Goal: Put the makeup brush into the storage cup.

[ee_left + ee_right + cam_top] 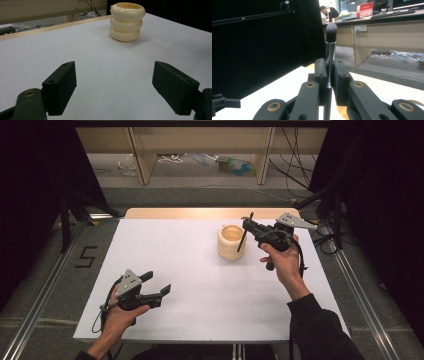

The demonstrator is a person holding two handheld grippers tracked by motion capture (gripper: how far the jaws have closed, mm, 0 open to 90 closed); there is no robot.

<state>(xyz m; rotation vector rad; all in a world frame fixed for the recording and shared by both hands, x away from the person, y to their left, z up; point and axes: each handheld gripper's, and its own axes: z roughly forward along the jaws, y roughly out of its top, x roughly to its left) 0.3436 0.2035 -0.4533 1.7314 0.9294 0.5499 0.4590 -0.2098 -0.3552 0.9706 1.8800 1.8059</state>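
Currently clamped between the jaws of the right gripper (pixel 248 226): a makeup brush (pixel 330 53), pinched around its shiny metal collar, dark bristles up, handle down between the jaws. Seen from the high view as a thin dark stick (pixel 243 238), tilted, lower end over the rim of the cream holder (pixel 231 242); whether touching it, cannot tell. Held by the right hand (pixel 283 261) above the far right part of the white counter (pixel 190 285).

Stacked-ring shaped, that holder, three bulging cream rings one on another, open at the top, upright on the counter toward its far edge (pixel 127 21).

Resting low near the front left corner: left gripper (pixel 159 287), in the left hand (pixel 120 312), jaws wide apart with bare counter between them, pointed toward the holder and well apart from it.

Behind the counter, a wooden desk frame (pixel 145 155) and loose cables (pixel 295 165) on the floor.
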